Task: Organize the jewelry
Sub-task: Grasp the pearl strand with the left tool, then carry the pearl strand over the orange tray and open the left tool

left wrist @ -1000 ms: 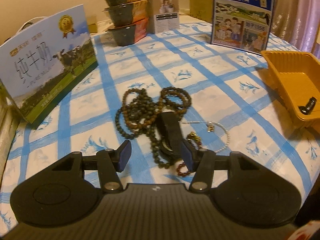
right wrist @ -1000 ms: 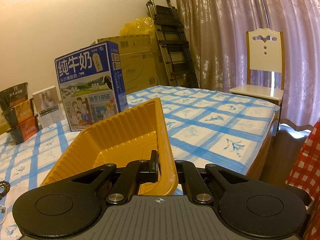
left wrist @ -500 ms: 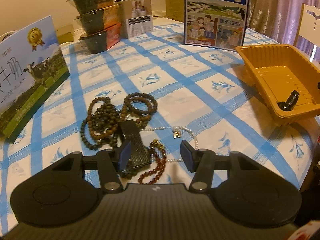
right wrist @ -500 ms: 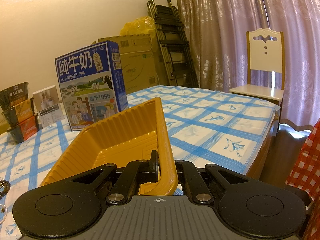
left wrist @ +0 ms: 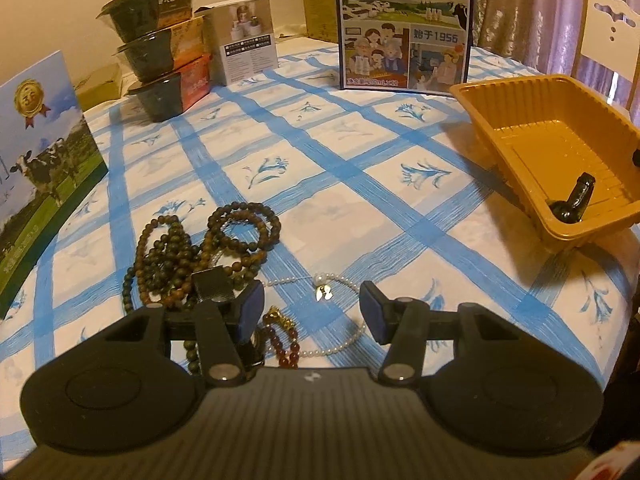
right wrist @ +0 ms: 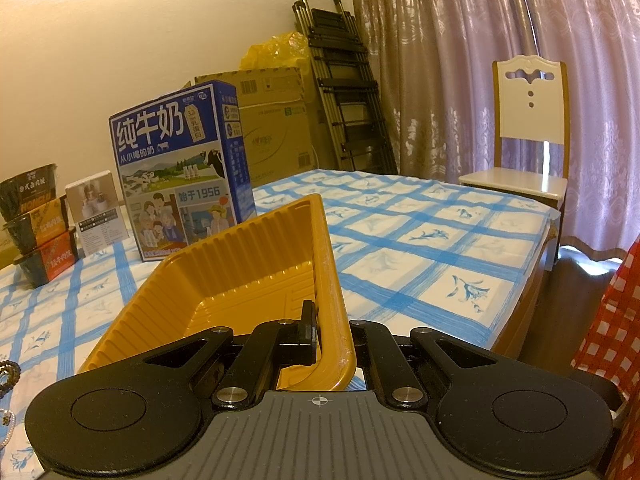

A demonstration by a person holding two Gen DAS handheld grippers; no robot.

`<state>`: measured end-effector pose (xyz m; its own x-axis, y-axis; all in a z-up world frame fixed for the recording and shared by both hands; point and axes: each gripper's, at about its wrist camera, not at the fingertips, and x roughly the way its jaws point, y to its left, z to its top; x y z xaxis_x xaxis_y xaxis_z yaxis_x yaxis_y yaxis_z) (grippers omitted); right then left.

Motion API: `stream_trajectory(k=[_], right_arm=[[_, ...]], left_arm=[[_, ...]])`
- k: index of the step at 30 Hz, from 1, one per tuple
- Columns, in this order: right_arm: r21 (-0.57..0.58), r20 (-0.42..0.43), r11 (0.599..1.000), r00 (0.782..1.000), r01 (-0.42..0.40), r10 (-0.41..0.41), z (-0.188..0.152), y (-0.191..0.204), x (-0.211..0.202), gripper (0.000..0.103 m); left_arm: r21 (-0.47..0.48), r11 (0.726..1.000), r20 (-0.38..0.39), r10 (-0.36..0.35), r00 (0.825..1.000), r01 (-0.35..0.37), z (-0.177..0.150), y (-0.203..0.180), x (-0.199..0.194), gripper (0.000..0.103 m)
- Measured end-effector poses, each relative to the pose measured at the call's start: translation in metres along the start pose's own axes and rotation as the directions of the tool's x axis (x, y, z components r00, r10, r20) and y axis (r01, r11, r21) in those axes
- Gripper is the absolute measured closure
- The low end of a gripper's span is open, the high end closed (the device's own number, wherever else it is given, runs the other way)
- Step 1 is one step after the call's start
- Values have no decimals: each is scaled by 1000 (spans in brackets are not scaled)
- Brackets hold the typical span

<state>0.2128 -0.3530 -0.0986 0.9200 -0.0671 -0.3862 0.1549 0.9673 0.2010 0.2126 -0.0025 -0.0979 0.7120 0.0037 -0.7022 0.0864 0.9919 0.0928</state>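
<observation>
A heap of dark wooden bead strings point(left wrist: 192, 248) lies on the blue-checked cloth, with a thin pearl necklace point(left wrist: 340, 280) and a red bead bracelet point(left wrist: 286, 344) beside it. My left gripper point(left wrist: 312, 312) hangs open just above the red bracelet and the pearl strand, nothing pressed between its pads. A black strap-like piece point(left wrist: 212, 284) lies under its left finger. The orange plastic tray point(left wrist: 552, 152) stands at the right. My right gripper point(right wrist: 332, 332) is shut on the orange tray's wall point(right wrist: 332, 288), one finger inside and one outside.
A blue milk carton point(left wrist: 404, 24) stands at the back, stacked dark bowls point(left wrist: 160, 56) and a small white box point(left wrist: 248, 44) at the back left, another milk box point(left wrist: 36, 168) at the left. A white chair point(right wrist: 528, 136), a ladder and curtains stand beyond the table.
My left gripper has slid rightward, from over the dark bead heap to over the red bracelet and pearl strand. The right gripper and tray have not moved.
</observation>
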Motion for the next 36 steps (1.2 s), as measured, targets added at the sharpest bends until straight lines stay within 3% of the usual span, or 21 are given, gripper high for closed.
stream_trajectory(k=[3, 12, 22, 36], right_arm=[[-1, 0, 1000, 1000, 1, -1, 0, -1, 0, 98], [-2, 0, 1000, 1000, 1, -1, 0, 0, 0, 98], [-1, -1, 1000, 1000, 1, -1, -1, 2, -1, 98], [-2, -1, 1000, 1000, 2, -2, -1, 2, 0, 98]], left_arm=[[19, 1000, -8, 2, 1000, -1, 0, -1, 7, 55], [69, 998, -41, 0, 999, 3, 0, -6, 30, 74], [58, 998, -48, -23, 999, 26, 3, -9, 41, 93], [67, 998, -43, -12, 999, 15, 3, -12, 41, 94]])
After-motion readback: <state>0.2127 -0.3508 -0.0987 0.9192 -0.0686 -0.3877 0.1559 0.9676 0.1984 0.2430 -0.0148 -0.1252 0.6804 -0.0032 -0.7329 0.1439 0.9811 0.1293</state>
